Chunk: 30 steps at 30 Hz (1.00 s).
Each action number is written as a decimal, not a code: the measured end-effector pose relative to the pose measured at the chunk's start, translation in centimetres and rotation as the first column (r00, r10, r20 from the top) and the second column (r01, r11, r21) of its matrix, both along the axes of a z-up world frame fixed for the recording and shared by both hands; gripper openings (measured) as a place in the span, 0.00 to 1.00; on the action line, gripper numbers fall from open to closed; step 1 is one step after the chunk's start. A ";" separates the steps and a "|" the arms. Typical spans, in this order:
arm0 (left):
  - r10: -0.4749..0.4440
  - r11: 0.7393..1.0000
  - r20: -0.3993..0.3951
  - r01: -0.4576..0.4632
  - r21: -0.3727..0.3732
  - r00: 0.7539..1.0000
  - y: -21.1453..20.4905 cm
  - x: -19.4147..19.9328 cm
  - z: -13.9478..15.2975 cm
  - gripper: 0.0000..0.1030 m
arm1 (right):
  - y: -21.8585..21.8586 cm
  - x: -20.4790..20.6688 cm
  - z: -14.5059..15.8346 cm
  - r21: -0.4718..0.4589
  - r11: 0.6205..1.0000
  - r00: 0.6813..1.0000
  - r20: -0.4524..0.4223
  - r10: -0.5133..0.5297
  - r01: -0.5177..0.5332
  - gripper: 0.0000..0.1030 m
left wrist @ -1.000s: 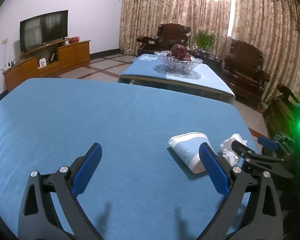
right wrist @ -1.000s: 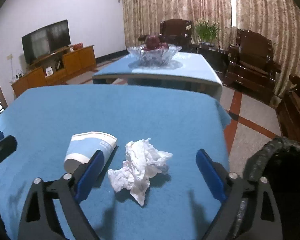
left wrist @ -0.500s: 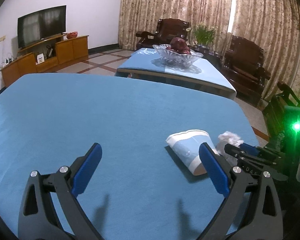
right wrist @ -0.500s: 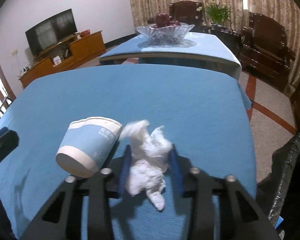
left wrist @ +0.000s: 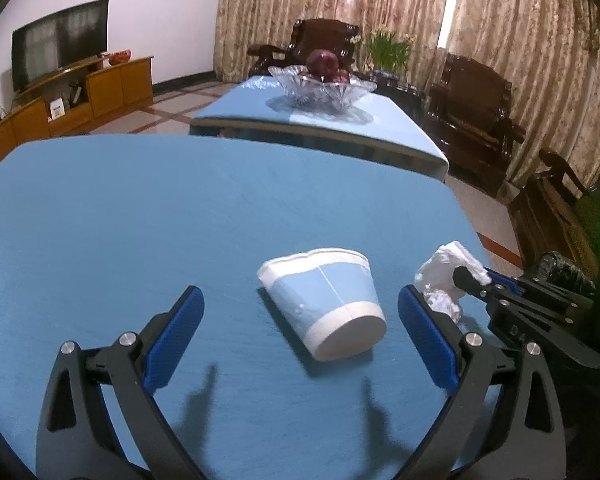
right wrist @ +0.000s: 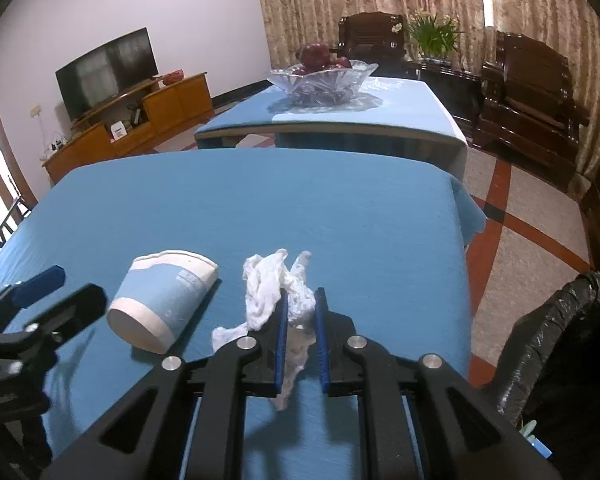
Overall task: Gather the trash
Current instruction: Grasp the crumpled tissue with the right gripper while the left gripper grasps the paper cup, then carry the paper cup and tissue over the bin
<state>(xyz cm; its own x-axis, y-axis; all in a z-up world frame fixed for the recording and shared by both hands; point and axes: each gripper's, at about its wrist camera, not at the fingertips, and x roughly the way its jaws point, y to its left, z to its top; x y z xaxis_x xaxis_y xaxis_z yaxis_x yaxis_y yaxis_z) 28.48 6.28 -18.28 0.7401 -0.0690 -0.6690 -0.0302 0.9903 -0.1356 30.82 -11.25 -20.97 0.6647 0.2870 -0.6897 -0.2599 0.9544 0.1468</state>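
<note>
Tissue [right wrist: 278,292] pinched in right tongs [right wrist: 300,300] | cup [left wrist: 326,300] between open left tongs [left wrist: 300,312]

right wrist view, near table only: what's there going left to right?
Left hand-held gripper → paper cup on its side → crumpled tissue pinched in the right hand-held gripper → black trash bag past the table edge.

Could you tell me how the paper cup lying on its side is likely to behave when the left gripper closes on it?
The paper cup looks thin-walled, with an already dented rim, so it will probably crush rather than resist. Lying on its side on the blue tablecloth, it may roll in a curve if nudged. It appears empty, so likely very light. The left gripper stands open around it.
</note>
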 end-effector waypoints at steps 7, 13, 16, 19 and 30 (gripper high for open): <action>0.008 0.999 -0.079 -0.011 -0.042 0.997 -0.4 1.8 -2.3 0.91 | -0.4 0.1 0.0 0.019 1.000 1.000 0.003 0.008 -0.008 0.12; -0.030 0.992 -0.096 0.018 -0.127 0.995 -0.5 2.2 -3.2 0.59 | -0.6 0.2 -0.1 0.032 0.999 1.000 -0.001 -0.002 0.002 0.12; -0.027 0.992 -0.079 0.017 -0.126 0.996 -0.7 2.0 -2.9 0.55 | -0.6 0.1 0.0 0.040 0.999 1.000 0.001 -0.005 0.005 0.12; -0.010 0.991 -0.069 0.000 -0.134 0.998 -0.2 1.8 -2.5 0.54 | -0.5 -0.1 0.3 0.044 0.999 1.000 0.011 -0.004 0.003 0.12; -0.010 0.998 0.002 0.010 -0.063 1.000 -0.1 -1.0 1.5 0.54 | -0.6 -1.6 2.9 0.069 0.997 0.998 0.056 0.015 -0.019 0.12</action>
